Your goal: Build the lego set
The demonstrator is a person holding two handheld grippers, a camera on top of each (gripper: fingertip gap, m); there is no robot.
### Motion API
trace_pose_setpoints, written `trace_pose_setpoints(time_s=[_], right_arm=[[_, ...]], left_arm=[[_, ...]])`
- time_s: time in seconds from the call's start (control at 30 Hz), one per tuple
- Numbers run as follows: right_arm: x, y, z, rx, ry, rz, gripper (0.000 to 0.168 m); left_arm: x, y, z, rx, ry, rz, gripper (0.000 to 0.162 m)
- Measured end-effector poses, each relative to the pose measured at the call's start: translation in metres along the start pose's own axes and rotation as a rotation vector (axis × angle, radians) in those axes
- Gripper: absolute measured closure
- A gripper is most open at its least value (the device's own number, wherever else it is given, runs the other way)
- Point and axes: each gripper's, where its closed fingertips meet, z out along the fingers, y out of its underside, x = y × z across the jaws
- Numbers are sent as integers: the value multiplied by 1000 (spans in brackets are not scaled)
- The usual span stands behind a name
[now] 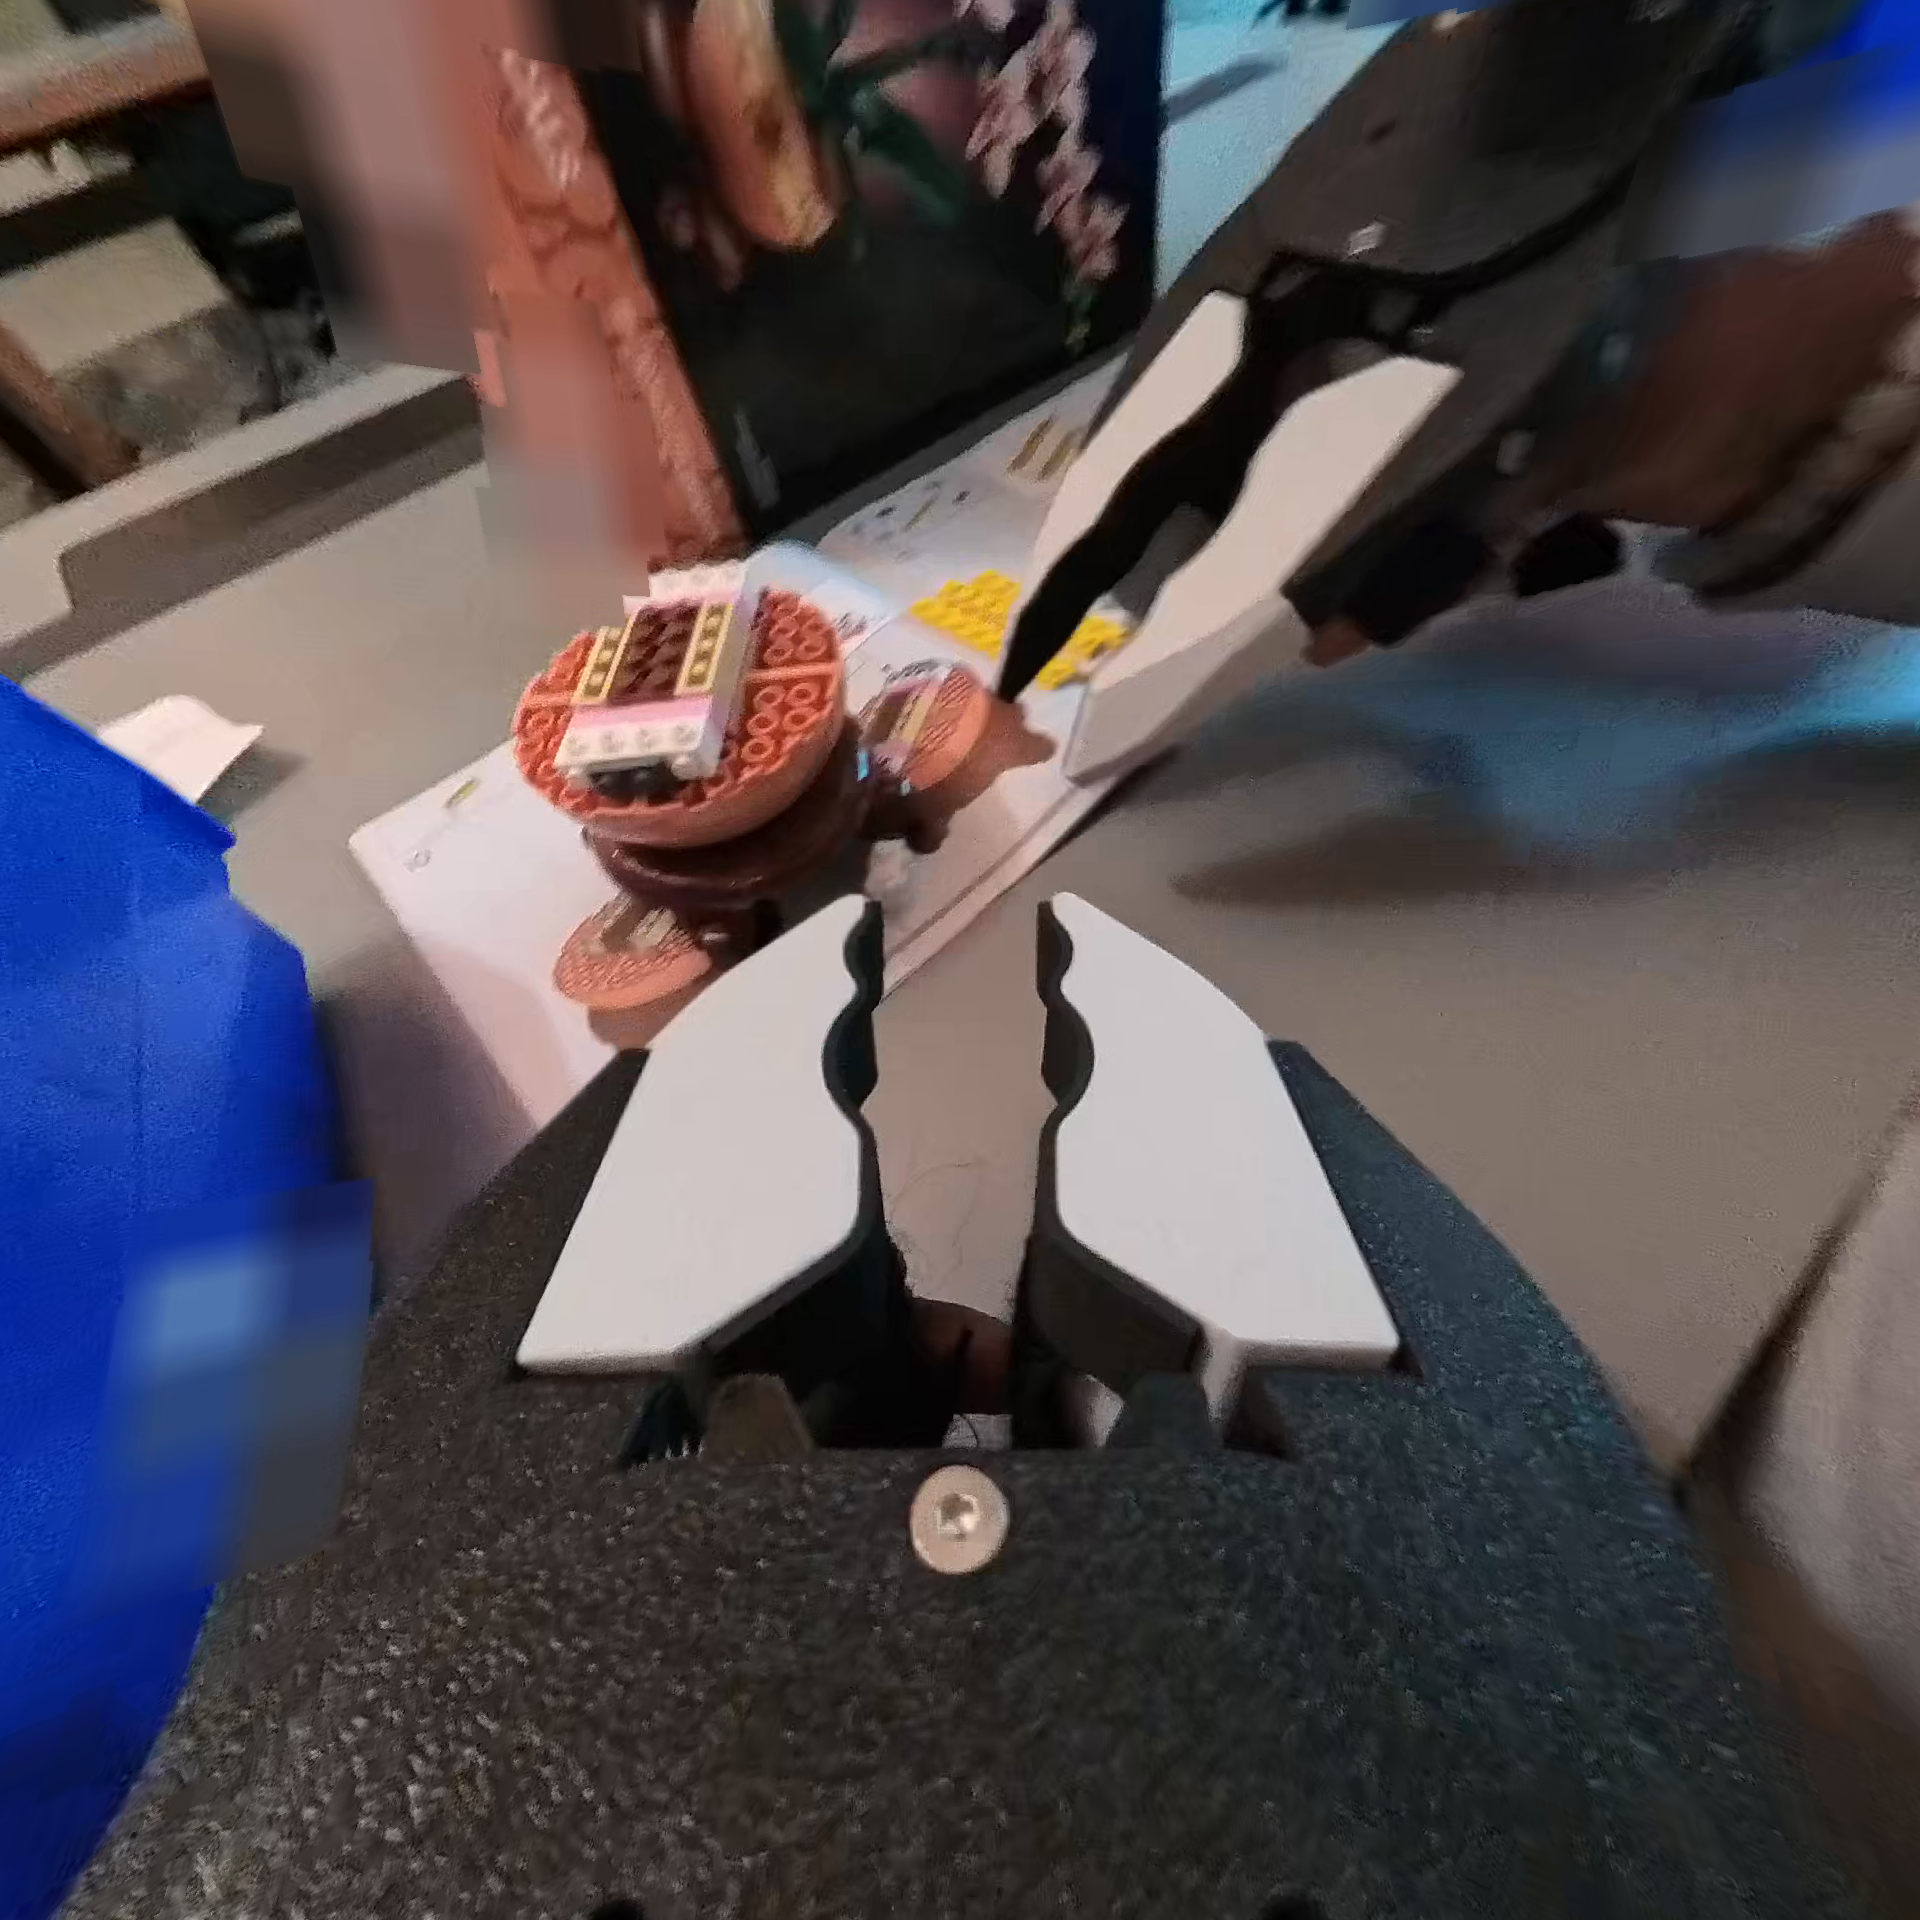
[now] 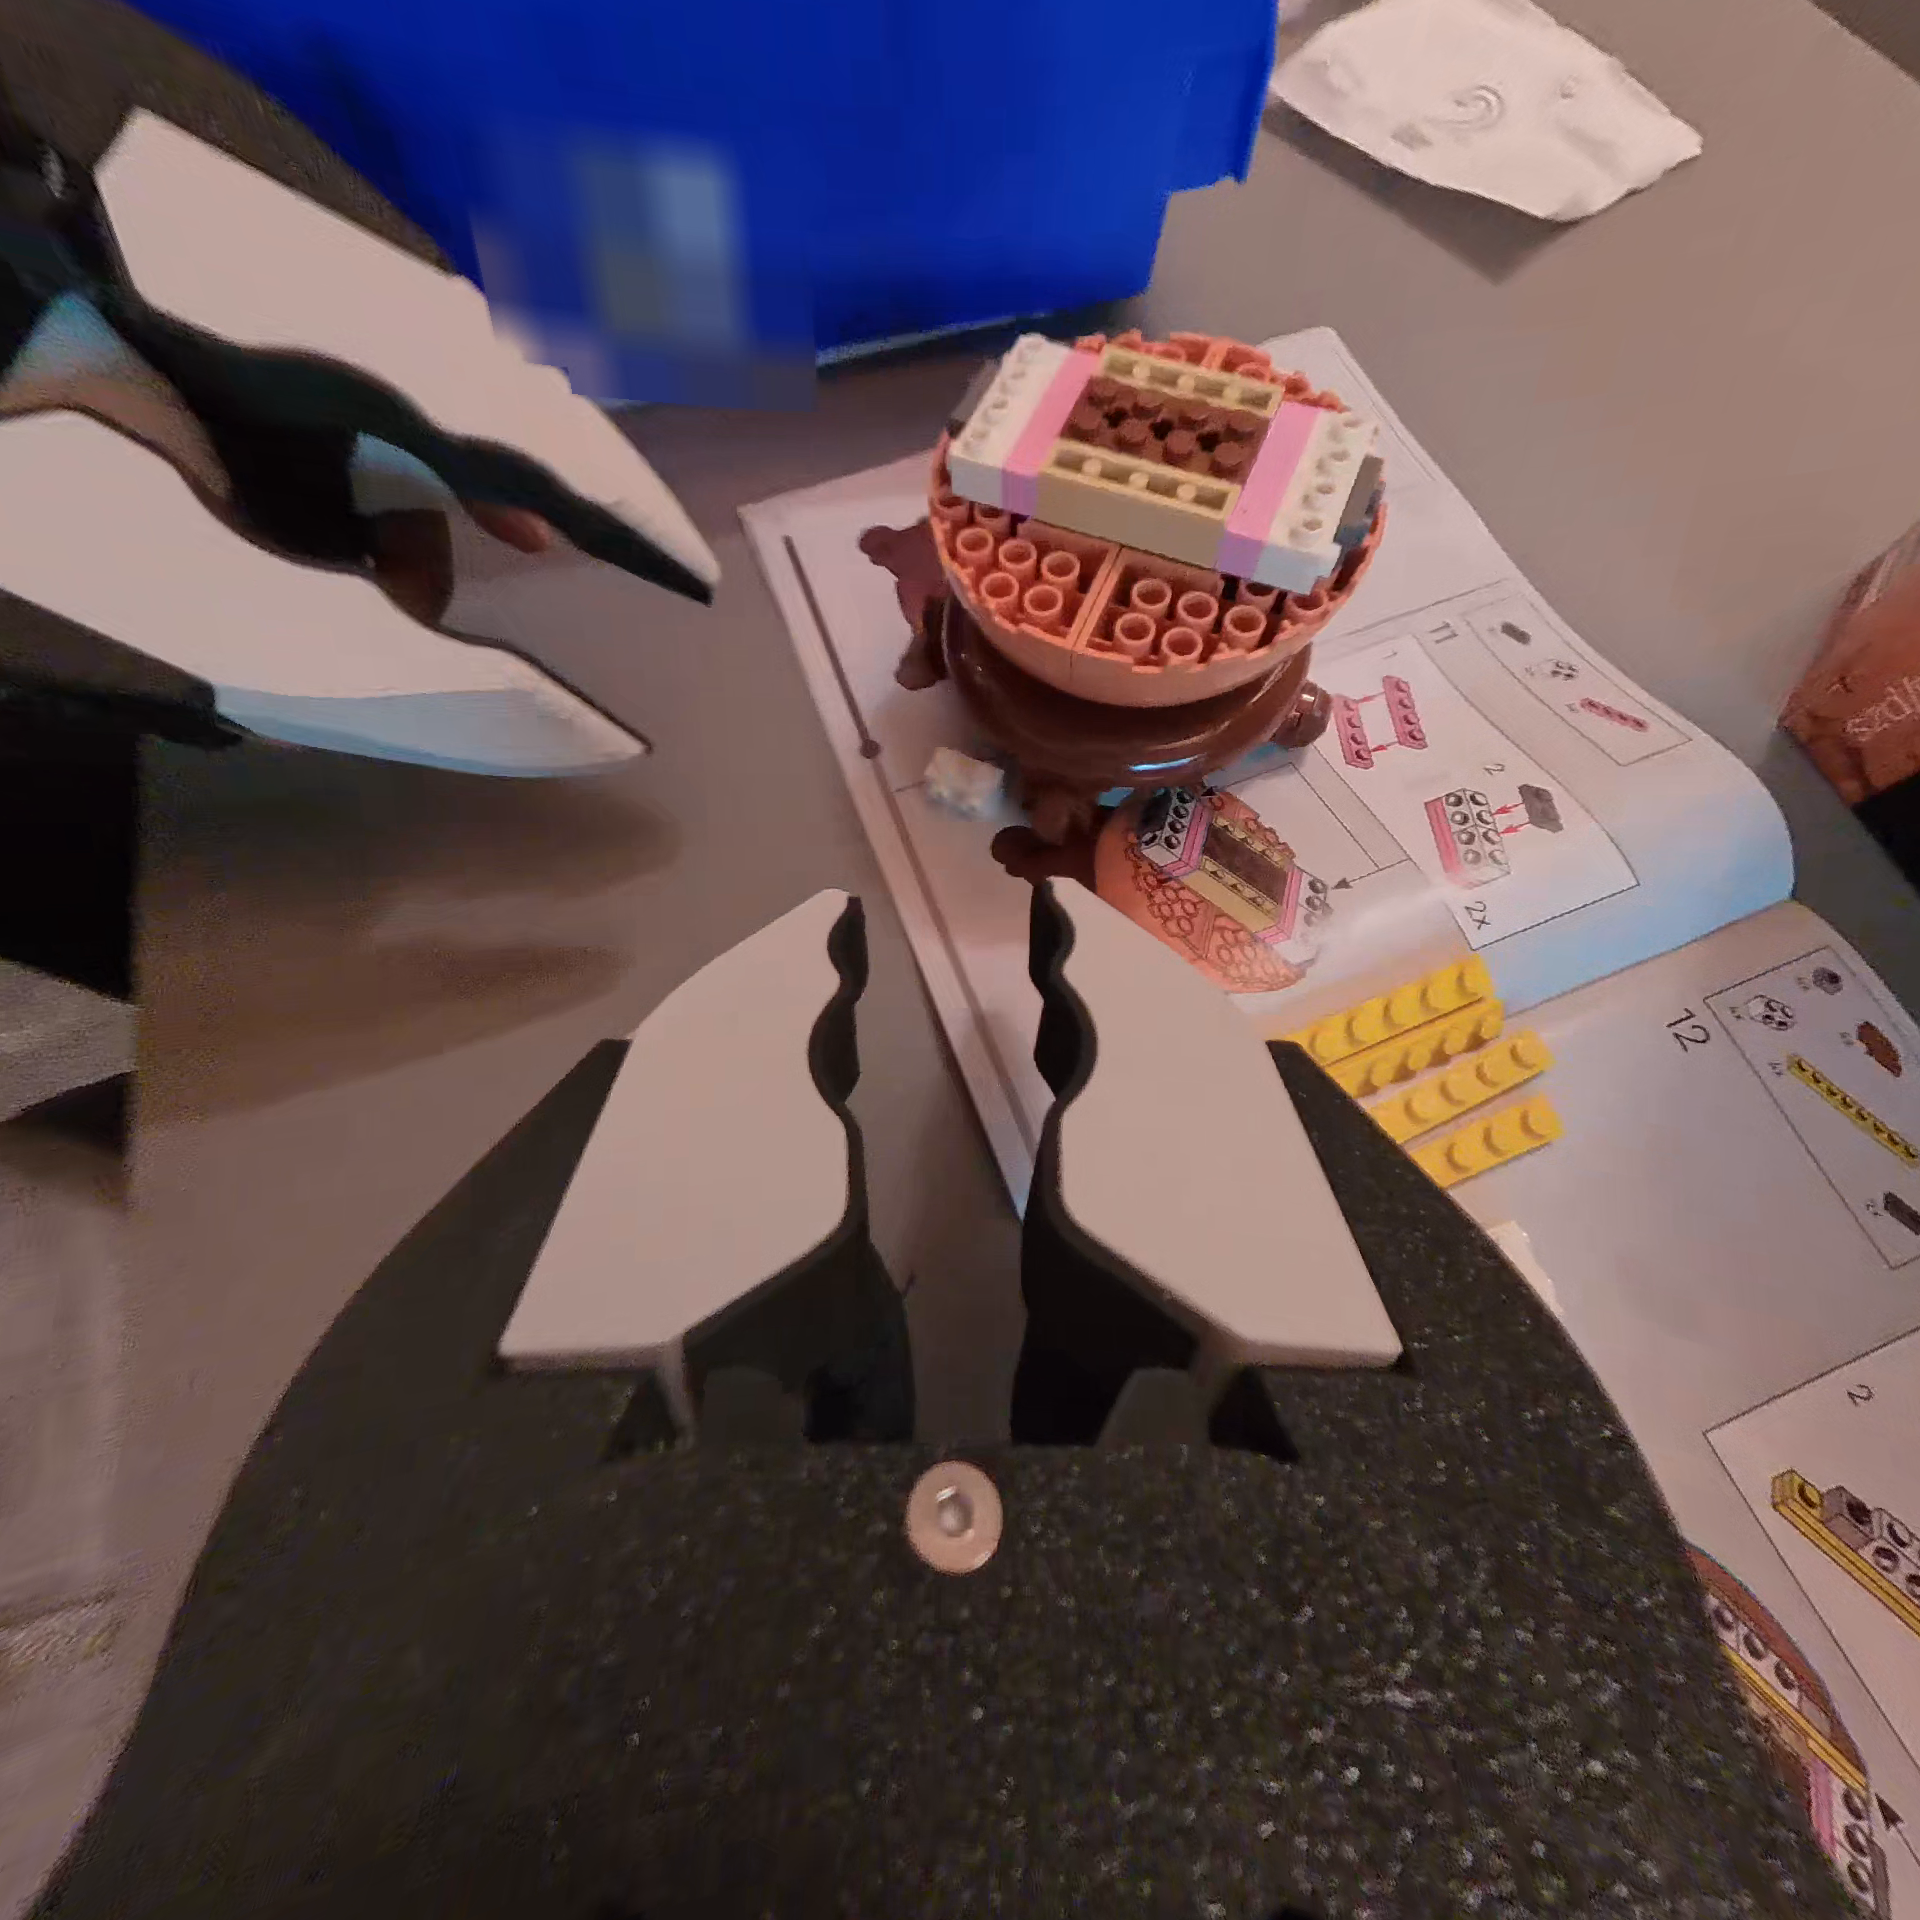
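Note:
The lego build is a round tan bowl on a dark brown base, topped with a block of white, pink, olive and brown bricks; it stands on the open instruction booklet. It also shows in the right wrist view. My left gripper is open and empty, just near of the booklet's edge, right of the build. My right gripper is open and empty over the booklet's left edge, short of the build. Each gripper shows in the other's view, jaws apart. A small white piece lies by the base.
Several yellow plates lie on the booklet at the right. A blue box stands behind the build, and shows at the left in the left wrist view. The set's box stands at the back. A crumpled white bag lies far right. The tips of one gripper are about 7 cm away from the tips of the other. About 4 cm separates my right fingertips from the small white piece.

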Motion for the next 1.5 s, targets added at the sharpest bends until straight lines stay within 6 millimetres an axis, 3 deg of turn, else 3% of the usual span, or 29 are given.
trace_pose_setpoints(time_s=[0.13, 0.27, 0.4, 0.5, 0.6, 0.8, 0.97, 1.07, 1.13, 1.2, 1.33, 1.43, 1.5], right_arm=[[-1, 1, 13, -5, 30, 32, 144], [-2, -4, 25, -1, 86, 83, 140], [-6, 2, 36, -36, 92, 112, 142], [-2, -1, 39, -41, 142, 103, 145], [-1, -3, 42, -72, 183, 80, 146], [2, -4, 46, -112, 248, 60, 142], [1, -3, 47, -124, 231, 67, 152], [-6, -7, 25, -66, 171, 42, 152], [-14, -6, -4, -16, 89, -14, 152], [-7, 4, -40, -22, 74, -91, 152], [36, 30, -98, -146, 44, -239, 152], [66, 23, -111, -155, -40, -335, 152], [72, 23, -109, -169, -192, -415, 152]], left_arm=[[-8, 12, 25, -128, 24, -62, 138], [-4, 23, 26, -192, 102, -146, 135], [-11, 25, 33, -239, 103, -125, 132], [-5, 30, 38, -321, 204, -126, 129], [3, 28, 35, -321, 293, -178, 128], [4, 24, 17, -286, 239, -143, 128], [11, 24, 11, -261, 256, -114, 128], [8, 20, 10, -226, 242, -96, 128], [11, 14, 8, -186, 253, -72, 129], [13, 10, 9, -143, 258, -52, 129], [21, 0, 14, -64, 286, -60, 130], [28, -9, 19, -21, 313, -81, 130], [28, -9, 22, -19, 296, -70, 130]])
